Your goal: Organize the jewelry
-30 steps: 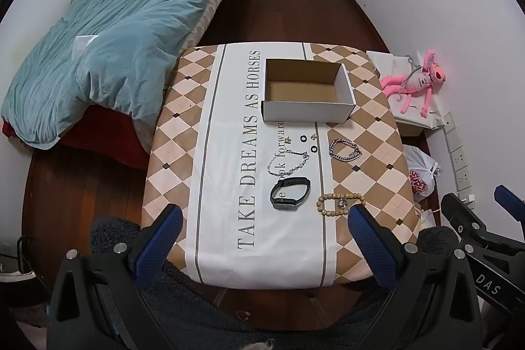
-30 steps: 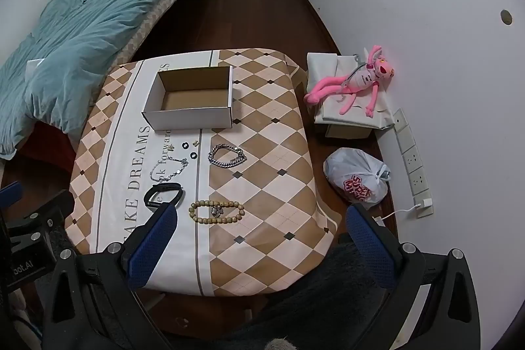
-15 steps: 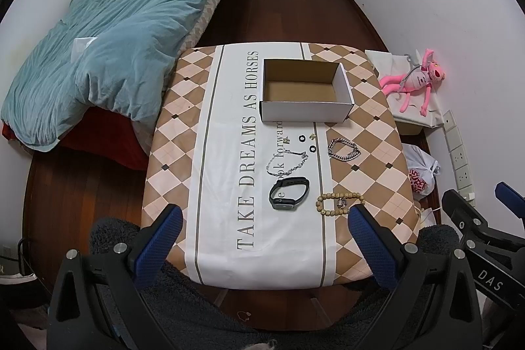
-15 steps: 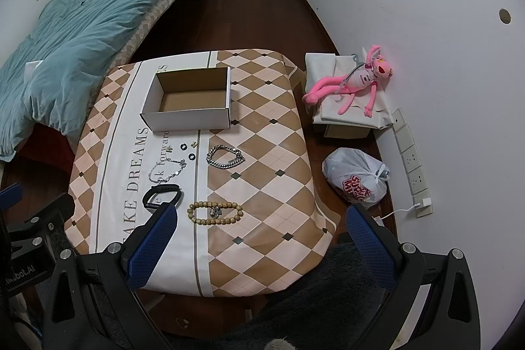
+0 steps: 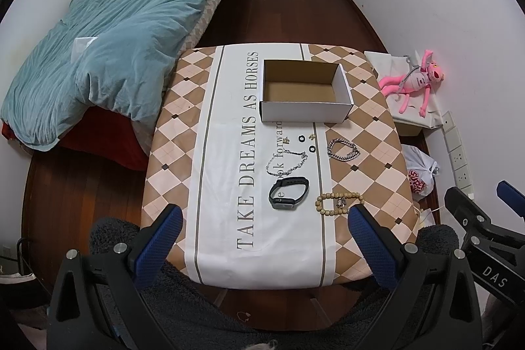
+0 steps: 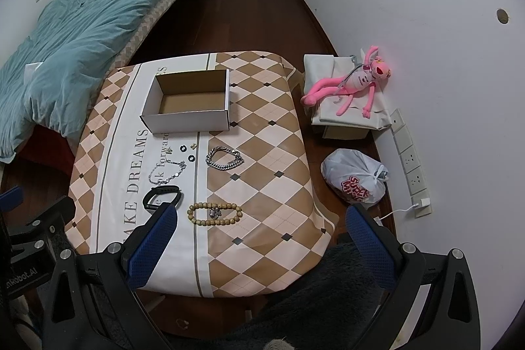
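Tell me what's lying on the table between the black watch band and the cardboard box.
In the left wrist view, a thin silver chain lies just past the black watch band; nearer the cardboard box sit two small black rings and two tiny gold pieces.

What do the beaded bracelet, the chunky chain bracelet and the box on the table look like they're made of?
Beaded bracelet: round tan beads with a matte, grainy look, probably wood, with a small silvery charm.
Chunky chain bracelet: grey links with bright glints, so likely polished metal; which metal is unclear.
Box: cardboard, with a white outside, a plain brown inside and thin folded walls.
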{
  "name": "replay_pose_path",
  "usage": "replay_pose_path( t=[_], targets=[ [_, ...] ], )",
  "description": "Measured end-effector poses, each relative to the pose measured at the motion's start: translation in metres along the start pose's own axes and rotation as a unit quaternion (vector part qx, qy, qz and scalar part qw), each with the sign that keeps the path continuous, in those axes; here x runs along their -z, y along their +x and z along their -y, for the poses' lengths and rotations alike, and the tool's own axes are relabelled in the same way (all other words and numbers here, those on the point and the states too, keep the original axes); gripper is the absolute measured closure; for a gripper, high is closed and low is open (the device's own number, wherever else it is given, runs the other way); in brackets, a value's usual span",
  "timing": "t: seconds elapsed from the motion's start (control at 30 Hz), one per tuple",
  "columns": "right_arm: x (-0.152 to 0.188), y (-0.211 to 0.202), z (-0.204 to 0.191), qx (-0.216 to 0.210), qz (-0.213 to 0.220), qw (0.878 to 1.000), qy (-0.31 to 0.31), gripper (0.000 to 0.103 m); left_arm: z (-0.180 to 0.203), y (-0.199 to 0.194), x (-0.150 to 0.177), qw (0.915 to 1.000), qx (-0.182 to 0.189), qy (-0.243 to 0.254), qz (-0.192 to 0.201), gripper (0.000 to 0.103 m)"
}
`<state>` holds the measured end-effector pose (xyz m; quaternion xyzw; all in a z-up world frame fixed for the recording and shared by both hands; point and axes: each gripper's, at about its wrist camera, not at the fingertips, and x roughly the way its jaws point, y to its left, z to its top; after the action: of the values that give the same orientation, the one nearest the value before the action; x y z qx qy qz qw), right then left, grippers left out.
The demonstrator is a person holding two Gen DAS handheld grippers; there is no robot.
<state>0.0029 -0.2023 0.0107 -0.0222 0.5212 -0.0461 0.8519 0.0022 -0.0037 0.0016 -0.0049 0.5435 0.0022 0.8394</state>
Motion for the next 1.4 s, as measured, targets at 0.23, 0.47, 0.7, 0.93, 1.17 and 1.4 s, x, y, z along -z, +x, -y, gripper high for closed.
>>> replay_pose_path(
  t=[0.23,0.47,0.7,0.93,1.17,1.4],
  targets=[
    [-0.002,-0.005,0.003,-0.001,0.001,1.000,0.001,0.000,0.000,-0.001,-0.001,1.0000,0.000,0.000,0.001,0.000],
    [-0.005,-0.006,0.005,-0.001,0.001,1.000,0.001,0.000,0.005,-0.006,-0.002,1.0000,0.000,0.000,0.002,0.000],
    [-0.004,-0.006,0.005,-0.002,0.002,1.000,0.000,0.000,0.005,-0.006,-0.003,1.0000,0.001,-0.001,0.002,0.000],
    [-0.005,-0.007,0.005,-0.001,0.003,1.000,0.002,0.000,0.006,-0.006,-0.004,1.0000,0.001,-0.001,0.003,0.000],
    [-0.007,-0.009,0.006,-0.002,0.006,1.000,0.002,0.000,0.012,-0.010,-0.005,1.0000,0.001,0.001,0.005,0.000],
    [-0.010,-0.012,0.007,-0.003,0.007,1.000,0.002,0.000,0.010,-0.009,-0.008,1.0000,0.002,0.003,0.008,0.000]
  ],
)
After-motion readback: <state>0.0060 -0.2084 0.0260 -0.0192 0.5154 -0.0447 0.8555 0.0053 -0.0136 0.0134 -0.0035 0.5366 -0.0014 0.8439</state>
